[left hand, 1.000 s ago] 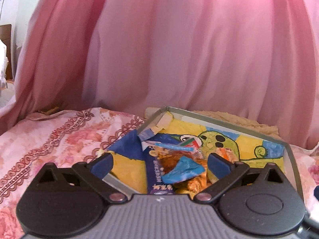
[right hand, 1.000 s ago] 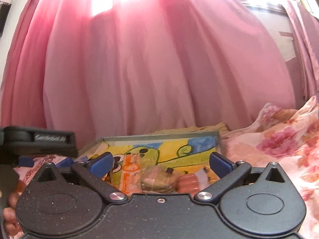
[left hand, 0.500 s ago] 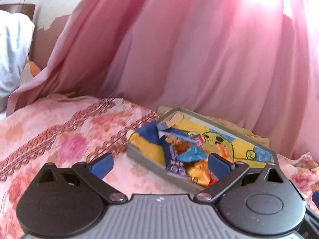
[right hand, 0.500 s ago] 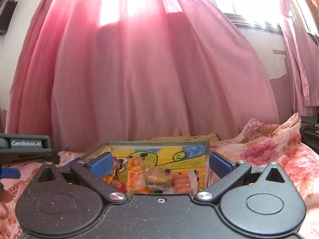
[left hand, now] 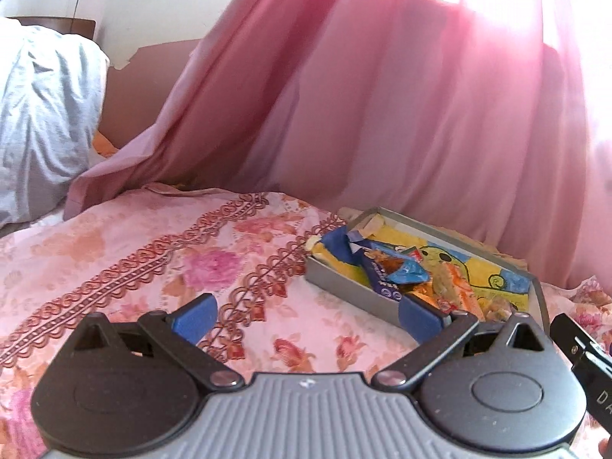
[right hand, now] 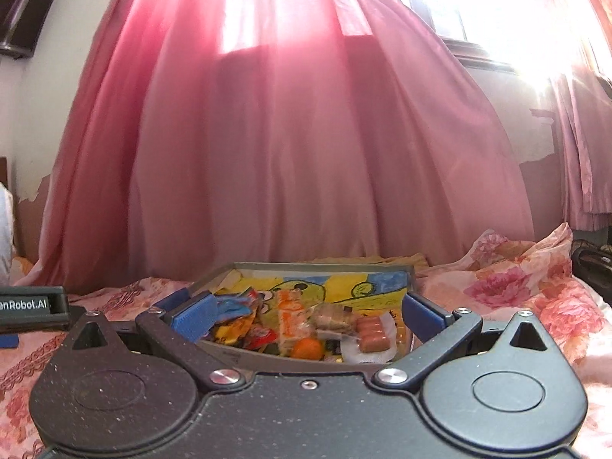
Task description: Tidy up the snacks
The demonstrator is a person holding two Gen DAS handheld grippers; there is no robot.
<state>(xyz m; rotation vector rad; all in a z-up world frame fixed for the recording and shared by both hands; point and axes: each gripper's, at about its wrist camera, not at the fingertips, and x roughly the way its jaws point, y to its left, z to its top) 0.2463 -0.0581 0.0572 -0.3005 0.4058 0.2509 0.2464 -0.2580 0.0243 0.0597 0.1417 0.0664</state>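
A pink curtain (right hand: pixel 290 134) hangs behind a floral bedspread (left hand: pixel 153 267). On the bedspread sits a grey tray (right hand: pixel 313 361) with a cartoon-printed floor, heaped with snacks (right hand: pixel 302 325). The right gripper (right hand: pixel 308 315) is spread wide just before the tray; the left gripper (left hand: pixel 306 317) gapes empty over the bedspread, beside the tray

Right hand-held gripper (right hand: pixel 306 315) agape, empty, facing snack-filled tray (right hand: pixel 325 267).

Sunlit pink curtains (right hand: pixel 290 134) across the frame; bright window (right hand: pixel 497 11) upper right; floral bedspread (left hand: pixel 153 267) below; white wall (left hand: pixel 134 4) upper left.
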